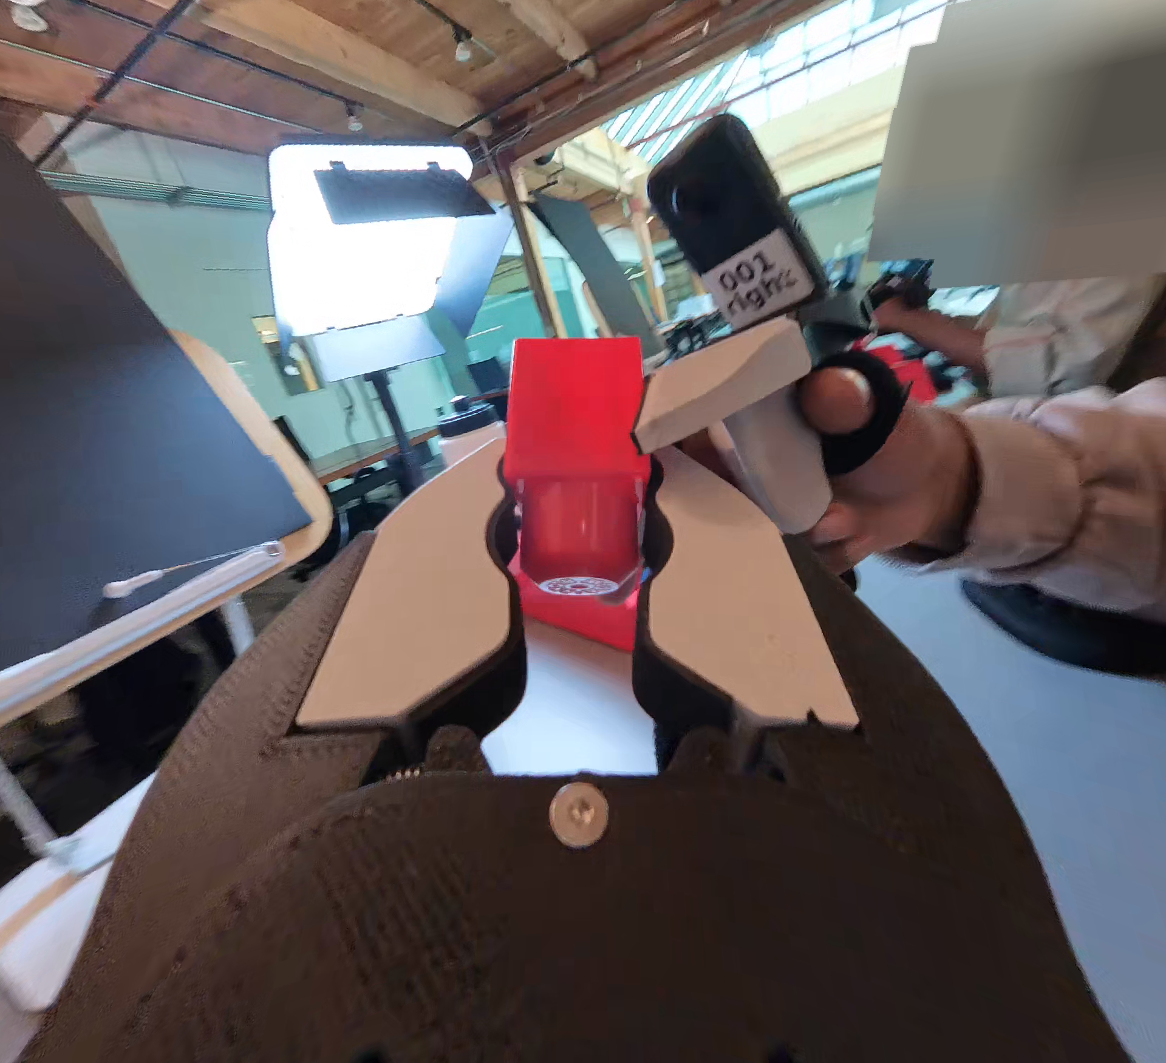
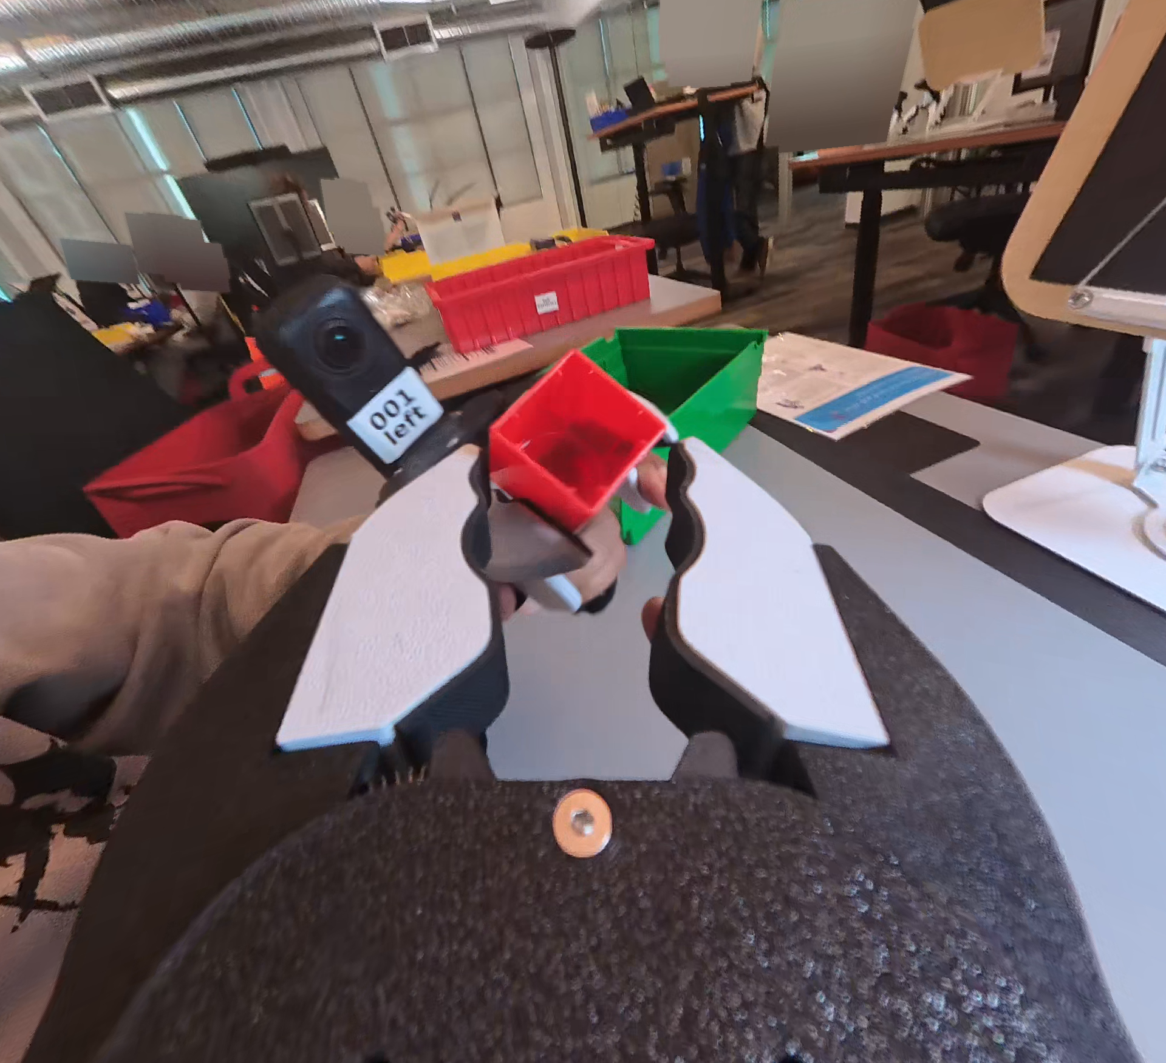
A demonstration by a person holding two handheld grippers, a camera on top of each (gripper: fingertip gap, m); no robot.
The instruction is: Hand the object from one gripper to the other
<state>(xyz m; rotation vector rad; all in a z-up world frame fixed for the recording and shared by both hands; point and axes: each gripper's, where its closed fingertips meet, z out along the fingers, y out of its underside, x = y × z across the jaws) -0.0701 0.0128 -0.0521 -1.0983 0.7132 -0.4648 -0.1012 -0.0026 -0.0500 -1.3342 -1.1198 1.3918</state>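
The red box (image 1: 574, 402), square and open at one end with a round cylinder part under it, is gripped at its lower part by my left gripper (image 1: 577, 522), which is shut on it and holds it up in the air. In the right wrist view the red box (image 2: 574, 440) shows its open mouth between my right gripper's (image 2: 577, 459) tips. The right jaws are open and straddle the box with narrow gaps on both sides. One right finger (image 1: 706, 395) lies against the box's right side in the left wrist view; the other is hidden behind the box.
A green bin (image 2: 688, 377) stands on the grey table (image 2: 946, 623) just beyond the box. Red crates (image 2: 542, 288) sit farther back, a printed sheet (image 2: 852, 383) and a white stand base (image 2: 1072, 503) to the right. A tilted black board (image 1: 126, 402) is at my left. Left and right tips are no more than a few centimetres apart.
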